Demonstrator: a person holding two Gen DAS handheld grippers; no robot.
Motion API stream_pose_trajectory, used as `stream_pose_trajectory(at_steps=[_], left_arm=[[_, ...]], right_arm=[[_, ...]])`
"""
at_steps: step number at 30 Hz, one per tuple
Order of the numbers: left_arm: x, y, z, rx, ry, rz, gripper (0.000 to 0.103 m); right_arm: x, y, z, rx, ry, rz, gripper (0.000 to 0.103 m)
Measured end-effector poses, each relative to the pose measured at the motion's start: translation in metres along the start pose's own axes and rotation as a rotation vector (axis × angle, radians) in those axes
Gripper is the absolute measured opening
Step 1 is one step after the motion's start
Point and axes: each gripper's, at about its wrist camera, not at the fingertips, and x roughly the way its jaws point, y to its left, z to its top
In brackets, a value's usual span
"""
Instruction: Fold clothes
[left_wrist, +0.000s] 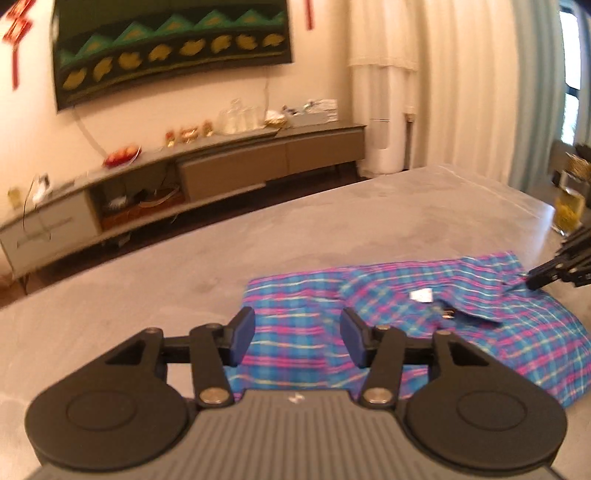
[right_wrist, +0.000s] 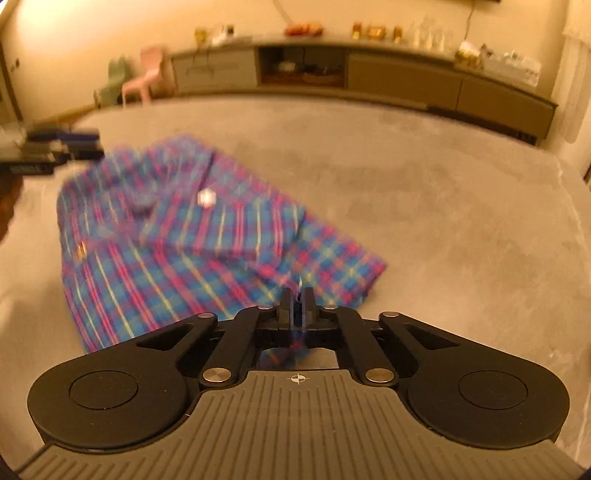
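Observation:
A blue and pink plaid shirt (left_wrist: 295, 306) lies partly folded on a grey padded surface (left_wrist: 332, 221), with a white label (left_wrist: 421, 295) showing near its collar. My left gripper (left_wrist: 297, 336) hovers just above the shirt's near part, open, with nothing between its blue pads. In the right wrist view the shirt (right_wrist: 166, 258) spreads to the left, and my right gripper (right_wrist: 296, 299) is shut on a pinch of its near edge. The right gripper (left_wrist: 543, 277) also shows at the shirt's far right corner. The left gripper (right_wrist: 74, 144) appears blurred at the shirt's far left.
A long low cabinet (left_wrist: 221, 173) with jars and a fruit plate runs along the far wall, beyond the surface's edge. A glass of yellow liquid (left_wrist: 567, 212) stands at the right. Small pink and green chairs (right_wrist: 144, 74) sit on the floor. Curtains (left_wrist: 461, 92) hang behind.

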Motion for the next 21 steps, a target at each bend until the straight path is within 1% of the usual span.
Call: stream_pose_trajectory(at_steps=[1,4,6,7,10,12,13,14,15,17,21], left_arm=[[0.003,0.008,0.002,-0.025,0.007,-0.016,0.051],[0.023,0.026,0.022,-0.067,0.048,-0.119,0.052],[0.043,0.03,0.038,-0.078,0.076,-0.153,0.052],[0.055,0.033,0.046,-0.088,0.096,-0.167,0.052],[0.096,0.039,0.062,-0.124,0.194,-0.206,0.05],[0.125,0.041,0.066,-0.121,0.279,-0.172,0.047],[0.137,0.041,0.066,-0.115,0.313,-0.143,0.043],[0.146,0.041,0.065,-0.11,0.34,-0.121,0.042],[0.15,0.041,0.065,-0.1,0.348,-0.109,0.041],[0.153,0.039,0.066,-0.076,0.348,-0.091,0.041],[0.155,0.036,0.068,-0.037,0.369,-0.06,0.039]], right_arm=[[-0.006,0.0,0.003,0.012,-0.026,-0.001,0.015],[-0.01,-0.001,0.008,0.037,-0.086,0.003,0.03],[-0.004,-0.002,0.012,0.046,-0.103,0.02,0.034],[0.001,-0.002,0.013,0.048,-0.104,0.032,0.04],[0.026,-0.003,0.014,0.05,-0.053,0.08,0.042],[0.037,0.002,0.007,0.032,-0.015,0.093,0.04],[0.042,0.005,0.004,0.012,-0.003,0.094,0.041],[0.041,0.005,0.004,0.012,-0.002,0.097,0.034],[0.041,0.005,0.003,0.013,-0.001,0.101,0.024],[0.04,0.005,0.003,0.008,0.002,0.09,0.001],[0.037,0.004,0.002,0.008,0.009,0.057,0.0]])
